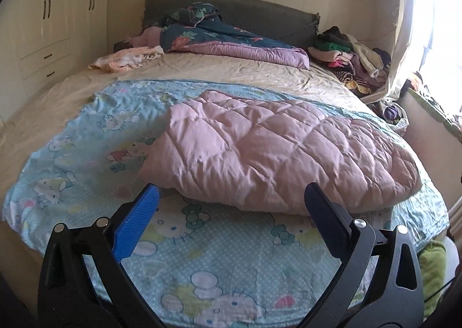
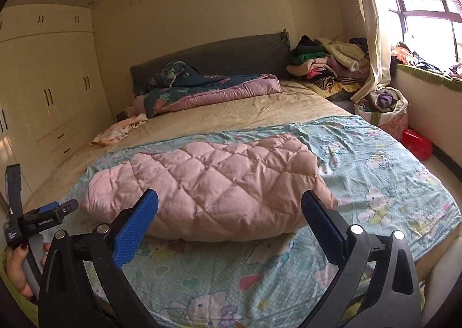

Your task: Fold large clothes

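- Both grippers sit closest to the lenses: the left gripper [image 1: 231, 198] and the right gripper [image 2: 229, 203] each have their blue-padded fingers spread wide with nothing between them, hovering off the near edge of the bed and touching no cloth.
- Largest in view is the bed [image 1: 231, 70], covered with a beige sheet, a grey headboard [image 2: 231, 53] at its far end.
- Across the near half of the bed lies a pale blue cartoon-print sheet [image 1: 86, 131], spread fairly flat with wrinkled edges.
- On top of that sheet rests the pink quilted garment [image 1: 274, 143], the piece to fold; it lies in the middle, already doubled into a puffy bundle, its rounded near edge just beyond both sets of fingertips.
- Handling, as a judgement: it looks padded and light, soft and springy, with a smooth shell that may slip. It will likely puff back open after a fold, so pinching through the full thickness at a stitched seam or at the two near corners seems safer than grabbing a bulging panel.
- Further back lies a rumpled dark floral quilt [image 2: 202, 85] with a mauve lining.
- A pile of mixed clothes [image 2: 326, 65] sits beside the headboard, near the window.
- Smallest, a crumpled peach cloth [image 1: 130, 57] lies on the beige sheet, well apart from the garment.
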A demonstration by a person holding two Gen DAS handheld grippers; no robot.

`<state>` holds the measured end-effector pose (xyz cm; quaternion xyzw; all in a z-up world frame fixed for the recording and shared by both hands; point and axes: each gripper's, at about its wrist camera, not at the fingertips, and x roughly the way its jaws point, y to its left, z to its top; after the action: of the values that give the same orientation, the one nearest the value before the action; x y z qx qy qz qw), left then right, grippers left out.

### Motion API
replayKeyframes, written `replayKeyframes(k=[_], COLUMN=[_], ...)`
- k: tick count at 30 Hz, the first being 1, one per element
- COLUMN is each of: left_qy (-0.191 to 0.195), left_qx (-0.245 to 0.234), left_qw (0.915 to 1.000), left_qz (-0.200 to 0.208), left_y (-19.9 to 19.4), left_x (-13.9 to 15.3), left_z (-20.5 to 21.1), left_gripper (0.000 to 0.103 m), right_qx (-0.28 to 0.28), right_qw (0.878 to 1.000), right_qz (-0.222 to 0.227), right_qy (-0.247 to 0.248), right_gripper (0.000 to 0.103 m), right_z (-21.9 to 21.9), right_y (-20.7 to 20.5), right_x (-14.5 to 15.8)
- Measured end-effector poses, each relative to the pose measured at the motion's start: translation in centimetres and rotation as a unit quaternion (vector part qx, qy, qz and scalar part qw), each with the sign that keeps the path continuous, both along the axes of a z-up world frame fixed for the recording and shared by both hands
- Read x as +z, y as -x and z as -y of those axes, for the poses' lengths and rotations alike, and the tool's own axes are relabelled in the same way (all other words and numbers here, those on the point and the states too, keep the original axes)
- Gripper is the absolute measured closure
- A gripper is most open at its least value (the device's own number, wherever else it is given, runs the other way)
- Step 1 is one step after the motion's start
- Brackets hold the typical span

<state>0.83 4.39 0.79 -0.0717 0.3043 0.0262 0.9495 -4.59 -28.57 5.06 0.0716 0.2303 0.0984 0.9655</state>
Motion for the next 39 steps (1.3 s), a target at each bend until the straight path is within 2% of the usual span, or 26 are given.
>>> replayKeyframes(k=[8, 17, 39], left_qy=[-0.005, -0.014, -0.014], left_qx=[-0.032, -0.016, -0.011], left_qw=[0.9995, 0.9997, 0.9998], left_qz=[0.005, 0.007, 0.006], left_y=[2.5, 2.9, 3.4], left_x=[-1.1, -1.3, -1.2], left_z=[2.7, 3.4, 3.2], left_gripper=[0.009, 0.009, 0.009], right_qx=[0.004, 0.006, 0.016], right_qw=[0.999, 0.997, 0.997], right_qz=[-0.041, -0.061, -0.061], right_qy=[0.025, 0.040, 0.044], right_gripper=[0.004, 0.004, 0.004], right_z=[-2.6, -3.8, -4.4], right_y=[1.0, 0.9, 1.2], right_x=[-2.5, -4.2, -4.2])
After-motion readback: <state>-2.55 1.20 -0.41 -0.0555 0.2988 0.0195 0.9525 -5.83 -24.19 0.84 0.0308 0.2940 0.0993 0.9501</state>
